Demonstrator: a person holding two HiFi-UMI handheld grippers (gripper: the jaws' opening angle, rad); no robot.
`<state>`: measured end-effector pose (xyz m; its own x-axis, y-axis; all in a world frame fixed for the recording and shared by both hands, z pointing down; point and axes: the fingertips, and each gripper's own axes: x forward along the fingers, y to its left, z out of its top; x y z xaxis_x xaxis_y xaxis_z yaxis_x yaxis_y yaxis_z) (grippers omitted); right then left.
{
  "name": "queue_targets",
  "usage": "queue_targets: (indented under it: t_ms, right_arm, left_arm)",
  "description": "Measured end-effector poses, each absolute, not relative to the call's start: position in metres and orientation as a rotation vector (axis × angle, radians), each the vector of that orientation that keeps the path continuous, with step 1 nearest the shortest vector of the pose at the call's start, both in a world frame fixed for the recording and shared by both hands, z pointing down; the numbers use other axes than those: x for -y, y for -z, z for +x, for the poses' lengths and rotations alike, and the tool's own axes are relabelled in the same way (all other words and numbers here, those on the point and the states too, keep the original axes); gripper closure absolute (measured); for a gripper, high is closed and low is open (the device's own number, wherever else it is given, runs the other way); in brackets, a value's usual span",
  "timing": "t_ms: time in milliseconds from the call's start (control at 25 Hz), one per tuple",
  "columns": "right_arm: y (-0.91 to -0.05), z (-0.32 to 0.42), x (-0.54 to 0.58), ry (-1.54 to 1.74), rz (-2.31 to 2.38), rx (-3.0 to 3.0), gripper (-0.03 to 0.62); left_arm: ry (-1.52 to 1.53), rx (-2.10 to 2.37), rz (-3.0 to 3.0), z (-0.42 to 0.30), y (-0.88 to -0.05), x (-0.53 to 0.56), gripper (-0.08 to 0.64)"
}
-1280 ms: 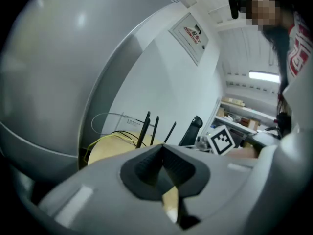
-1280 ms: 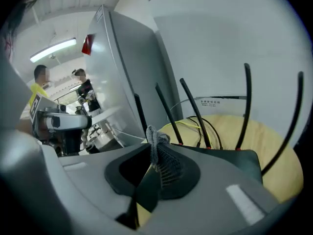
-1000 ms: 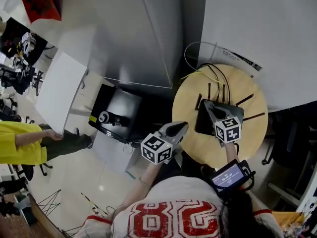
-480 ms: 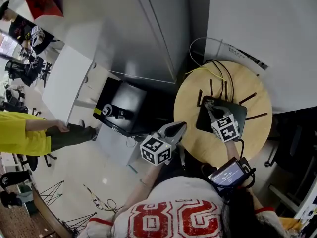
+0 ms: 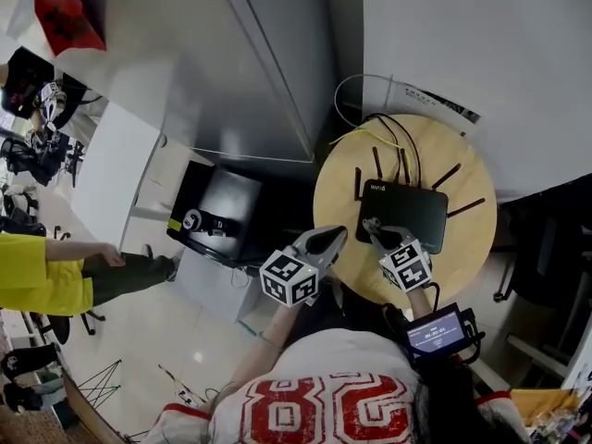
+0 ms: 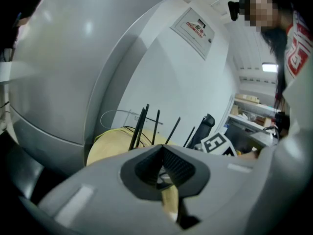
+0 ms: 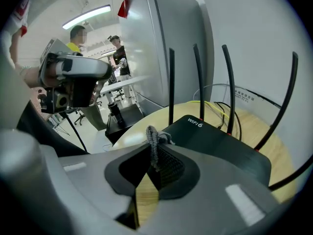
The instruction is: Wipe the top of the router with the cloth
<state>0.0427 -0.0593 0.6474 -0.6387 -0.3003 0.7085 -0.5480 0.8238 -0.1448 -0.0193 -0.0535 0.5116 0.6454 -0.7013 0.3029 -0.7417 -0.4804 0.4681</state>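
Observation:
The black router [image 5: 407, 213], with several upright antennas, lies on a round wooden table [image 5: 462, 252]. In the right gripper view its "WIFI 6" top [image 7: 215, 143] shows just beyond the jaws. My right gripper [image 5: 372, 228] sits at the router's near left edge and is shut on a small grey cloth [image 7: 154, 140], which sticks up between the jaws. By the table's left rim my left gripper [image 5: 338, 235] hangs off the router, its jaws shut with nothing in them. In the left gripper view the antennas [image 6: 142, 126] rise behind the left gripper [image 6: 163, 150].
Yellow and black cables [image 5: 388, 139] run off the table's back edge toward the white wall. A grey cabinet [image 5: 259, 63] stands left of the table, with a black box [image 5: 217, 213] on the floor below. A person in yellow [image 5: 37, 271] is at the far left.
My right gripper, with the cloth, has slid from the router's top toward me to its near left edge. The left gripper has stayed by the table's rim.

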Motion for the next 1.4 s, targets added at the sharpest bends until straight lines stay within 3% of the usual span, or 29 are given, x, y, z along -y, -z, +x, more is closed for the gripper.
queue_targets:
  t_ms: [400,840,1400]
  right_arm:
    - [-0.646,0.039,0.039,-0.476,0.615,2.287,0.555]
    - [-0.64,0.094,0.115,-0.466,0.854,2.233,0.555]
    - [-0.651,0.098,0.153,-0.461,0.911,2.173,0.555]
  left_arm:
    - [-0.105,1.025,2.343,-0.005,-0.511,0.062,0.56]
    - [-0.097,1.082,2.32,-0.025,-0.511,0.06,0.56]
    - [-0.106,1.113,2.292,-0.05,-0.513,0.059,0.56]
